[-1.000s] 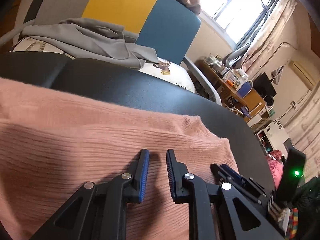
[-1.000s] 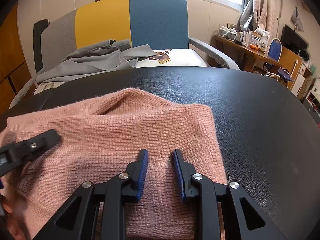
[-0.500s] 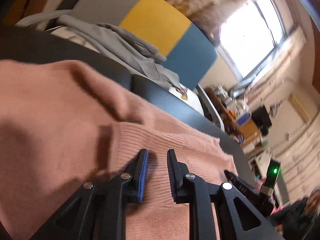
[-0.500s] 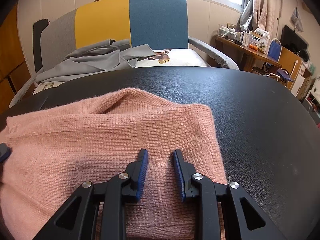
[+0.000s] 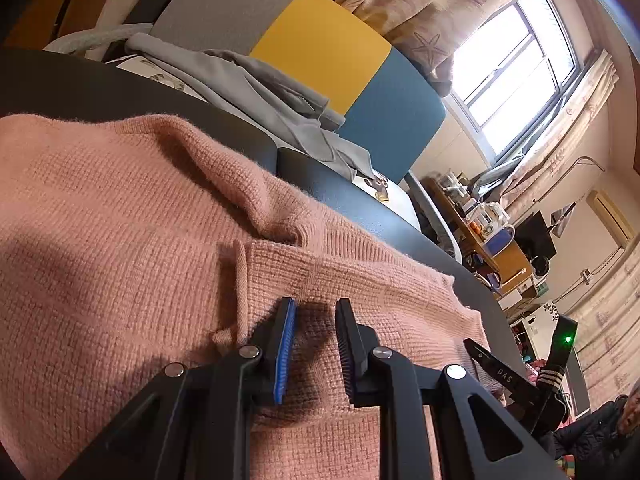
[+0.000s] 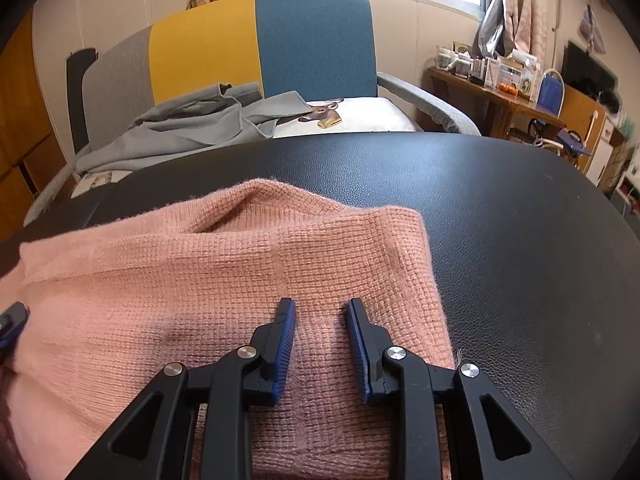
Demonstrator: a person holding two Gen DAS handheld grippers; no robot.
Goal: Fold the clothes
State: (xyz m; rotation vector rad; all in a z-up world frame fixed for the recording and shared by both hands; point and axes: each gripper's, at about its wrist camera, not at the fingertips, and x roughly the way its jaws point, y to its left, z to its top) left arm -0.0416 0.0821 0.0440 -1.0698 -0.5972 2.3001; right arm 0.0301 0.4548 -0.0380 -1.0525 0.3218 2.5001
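A pink knit sweater point(image 6: 224, 280) lies folded on the black table point(image 6: 520, 240), with a raised crease near its far edge point(image 5: 240, 184). My left gripper point(image 5: 316, 340) hovers open just over the sweater, beside a ribbed edge point(image 5: 242, 280) of a folded-over layer. My right gripper point(image 6: 320, 344) is open too, low over the sweater's right part near its right edge point(image 6: 434, 280). Nothing sits between either pair of fingers. The right gripper's fingers point(image 5: 500, 376) show at the right of the left wrist view. A left fingertip point(image 6: 12, 320) peeks in at the left edge of the right wrist view.
Behind the table stands a grey, yellow and blue sofa chair point(image 6: 312, 40) with a grey garment point(image 6: 180, 132) heaped on its seat. A cluttered wooden desk point(image 6: 500, 92) stands at the back right. Bare black tabletop stretches to the right of the sweater.
The left gripper has shifted and turned over the sweater, so a crease and a ribbed edge now lie ahead of it. The right gripper has stayed put. Both remain open.
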